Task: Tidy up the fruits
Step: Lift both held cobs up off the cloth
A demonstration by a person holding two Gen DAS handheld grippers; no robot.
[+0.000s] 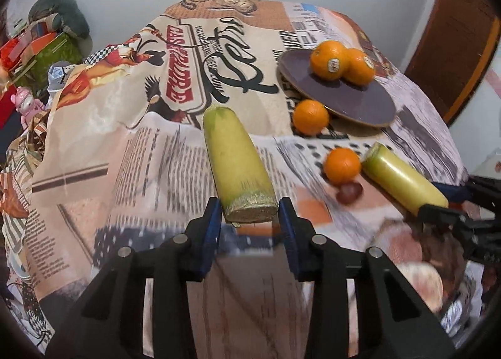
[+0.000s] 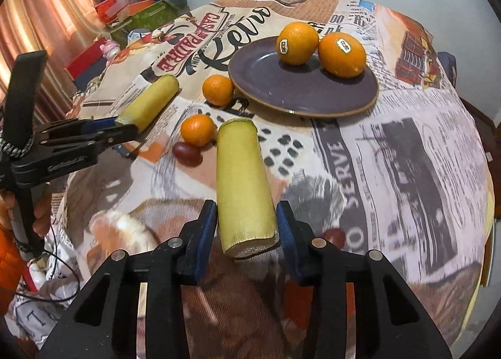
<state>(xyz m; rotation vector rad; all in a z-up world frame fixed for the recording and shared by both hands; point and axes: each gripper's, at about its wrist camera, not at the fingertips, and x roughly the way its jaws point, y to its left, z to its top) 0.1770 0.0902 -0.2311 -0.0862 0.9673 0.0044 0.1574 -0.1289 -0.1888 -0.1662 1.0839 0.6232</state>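
My left gripper is shut on a yellow-green sugarcane piece, held above the table. My right gripper is shut on a second sugarcane piece. Each shows in the other view: the right one's piece at the right, the left one's piece at the left. A purple plate holds two stickered oranges. Two small oranges and a red grape lie on the cloth beside the plate.
A printed newspaper-pattern cloth covers the round table. Boxes, a grey cushion and a pink toy crowd the far left beyond the table edge. Another red grape lies near my right fingers. A wooden door stands at the right.
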